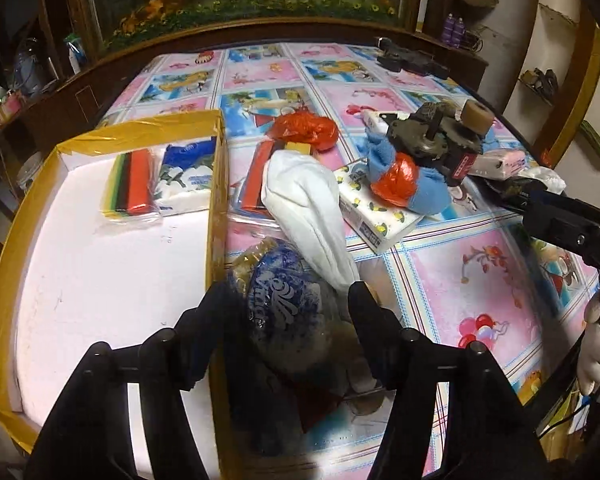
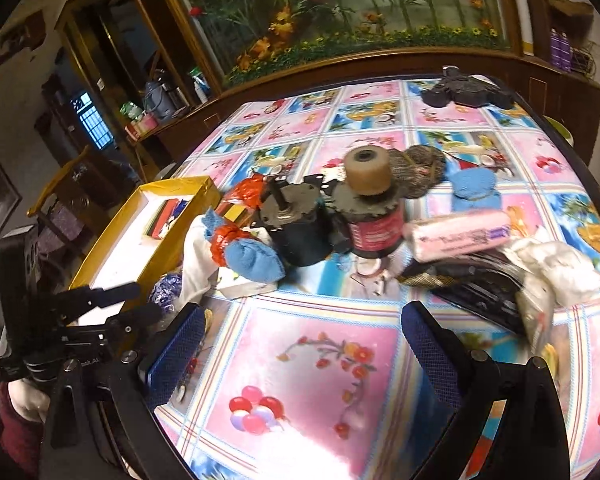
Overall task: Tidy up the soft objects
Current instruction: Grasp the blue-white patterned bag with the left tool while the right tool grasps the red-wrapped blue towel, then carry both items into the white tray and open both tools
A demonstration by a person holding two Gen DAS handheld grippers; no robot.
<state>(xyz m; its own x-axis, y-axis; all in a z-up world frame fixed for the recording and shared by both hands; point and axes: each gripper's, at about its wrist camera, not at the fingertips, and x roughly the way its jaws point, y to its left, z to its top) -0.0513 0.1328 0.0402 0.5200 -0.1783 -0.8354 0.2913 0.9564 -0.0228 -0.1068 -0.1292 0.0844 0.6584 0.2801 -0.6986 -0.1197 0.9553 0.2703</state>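
While the left gripper (image 1: 288, 300) fingers straddle the blue-printed bag (image 1: 284, 312) beside the yellow box (image 1: 216, 184), unclear whether gripping, close squarely; right gripper (image 2: 304, 328) open, empty.

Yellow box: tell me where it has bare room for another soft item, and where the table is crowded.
The yellow box is bare white across its near half; only the coloured sponge pack and blue tissue pack fill its far corner. On the table, the pink balloon square under the right gripper is clear. The middle is crowded around the white cloth and motor.
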